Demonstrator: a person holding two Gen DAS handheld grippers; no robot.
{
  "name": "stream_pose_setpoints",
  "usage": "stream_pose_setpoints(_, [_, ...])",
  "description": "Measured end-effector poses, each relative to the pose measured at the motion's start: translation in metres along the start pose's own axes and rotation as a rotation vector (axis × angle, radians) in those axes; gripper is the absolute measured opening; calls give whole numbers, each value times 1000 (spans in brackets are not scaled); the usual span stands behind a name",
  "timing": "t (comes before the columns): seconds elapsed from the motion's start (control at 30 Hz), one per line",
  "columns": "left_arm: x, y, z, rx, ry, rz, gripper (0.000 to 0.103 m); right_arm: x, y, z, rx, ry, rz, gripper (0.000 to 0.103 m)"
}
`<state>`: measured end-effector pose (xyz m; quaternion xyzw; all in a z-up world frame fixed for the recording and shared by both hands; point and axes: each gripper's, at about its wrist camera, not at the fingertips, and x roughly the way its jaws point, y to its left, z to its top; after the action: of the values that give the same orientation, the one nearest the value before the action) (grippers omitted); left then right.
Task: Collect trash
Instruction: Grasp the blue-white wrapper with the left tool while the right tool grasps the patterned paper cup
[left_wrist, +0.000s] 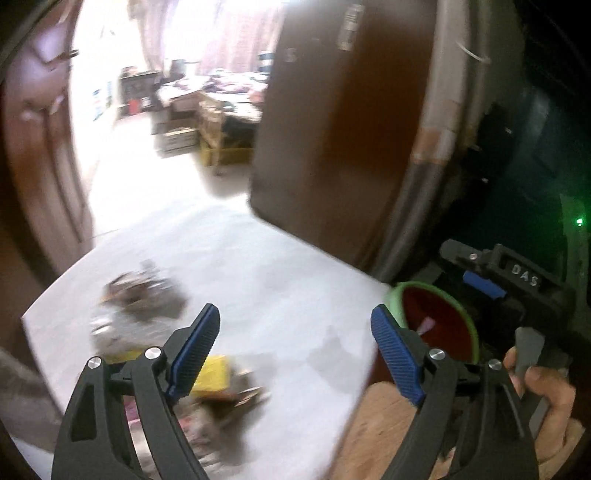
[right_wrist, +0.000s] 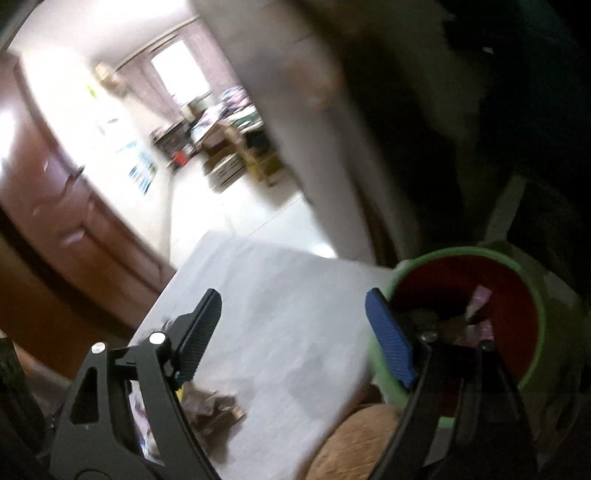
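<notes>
Trash (left_wrist: 147, 295): crumpled wrappers and scraps, blurred by camera motion, strewn over the near-left part of a white table (left_wrist: 266, 266); a dark brownish heap toward the far left edge, a yellow packet (left_wrist: 216, 373) and a second dark crumpled clump (left_wrist: 236, 398) nearer the camera, pinkish paper lowest in frame. Judged light, soft and crushable, probably crinkly film or paper; likely to slide on the smooth top, or spring open, if nipped at a loose corner. Best taken across the bulk of a crumple, pads closing on the thickest fold rather than a single flat edge. Exact material not discernible through the blur. Left gripper (left_wrist: 295, 347): fingers spread wide, nothing between the blue pads, poised above the table between the scattered pieces and the bin. Bin (left_wrist: 436, 321): green-rimmed, red inside, just off the table's right edge, a pale pink scrap lying within. Right gripper (right_wrist: 291, 332): fingers likewise parted and empty, seen in its own view over the table with the bin (right_wrist: 517, 295) just beside its right finger; some dark and pink scraps already inside. Person's hand (left_wrist: 546, 398) on the right gripper's handle at lower right of the left view. Beyond: brown door (left_wrist: 343, 129) ajar, bright cluttered room behind. Most trash apparently yet to be collected.
</notes>
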<state>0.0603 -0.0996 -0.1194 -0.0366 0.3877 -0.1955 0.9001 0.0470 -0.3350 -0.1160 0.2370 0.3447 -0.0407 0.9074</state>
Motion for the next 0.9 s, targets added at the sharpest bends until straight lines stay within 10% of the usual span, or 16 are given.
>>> stream_pose_setpoints(0.47, [-53, 174, -99, -112, 182, 223, 81, 43, 114, -66, -222, 266, 160, 84])
stream_pose_setpoints(0.9, [3, 199, -160, -65, 462, 194, 77, 67, 183, -131, -400, 493, 279, 86])
